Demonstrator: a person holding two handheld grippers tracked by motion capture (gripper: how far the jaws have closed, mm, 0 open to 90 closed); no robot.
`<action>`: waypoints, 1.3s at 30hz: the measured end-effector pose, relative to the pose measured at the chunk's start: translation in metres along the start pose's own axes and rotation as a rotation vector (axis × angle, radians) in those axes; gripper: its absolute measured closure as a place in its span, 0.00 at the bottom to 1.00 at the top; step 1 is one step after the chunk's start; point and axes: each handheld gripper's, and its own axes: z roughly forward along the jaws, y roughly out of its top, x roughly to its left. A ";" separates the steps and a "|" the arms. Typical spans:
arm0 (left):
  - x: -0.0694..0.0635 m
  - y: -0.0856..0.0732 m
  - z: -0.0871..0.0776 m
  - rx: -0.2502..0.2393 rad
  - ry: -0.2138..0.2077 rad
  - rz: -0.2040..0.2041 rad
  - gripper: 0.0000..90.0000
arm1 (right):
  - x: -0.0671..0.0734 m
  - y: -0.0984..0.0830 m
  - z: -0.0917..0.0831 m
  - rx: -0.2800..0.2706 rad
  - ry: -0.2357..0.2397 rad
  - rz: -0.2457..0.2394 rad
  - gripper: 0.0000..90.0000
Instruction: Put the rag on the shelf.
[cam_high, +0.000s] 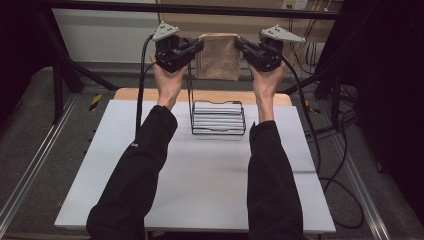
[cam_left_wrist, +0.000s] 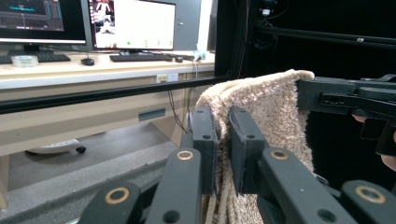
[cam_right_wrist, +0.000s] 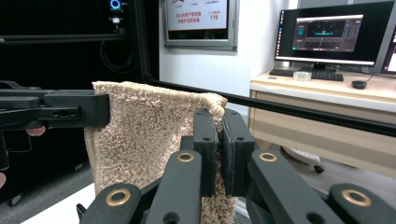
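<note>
Towel (cam_high: 218, 56), beige and fluffy, held stretched in the air above the far edge of the table (cam_high: 200, 190), folded double and hanging down. Left gripper (cam_high: 199, 46) pinches its upper left corner, jaws closed on the cloth; right gripper (cam_high: 239, 44) pinches the upper right corner the same way. Wire rack (cam_high: 218, 116), black, stands on the table near the far edge, just below the towel and between the two forearms.
</note>
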 end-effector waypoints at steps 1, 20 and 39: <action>0.001 -0.001 0.001 0.003 0.002 -0.004 0.90 | 0.000 -0.001 0.002 0.003 -0.001 -0.005 0.96; 0.003 -0.026 0.002 0.055 -0.027 0.015 0.90 | -0.001 -0.024 -0.003 0.059 0.017 -0.026 0.95; -0.004 -0.041 0.006 0.109 -0.039 0.075 0.90 | -0.002 -0.039 -0.014 0.150 0.002 -0.026 0.95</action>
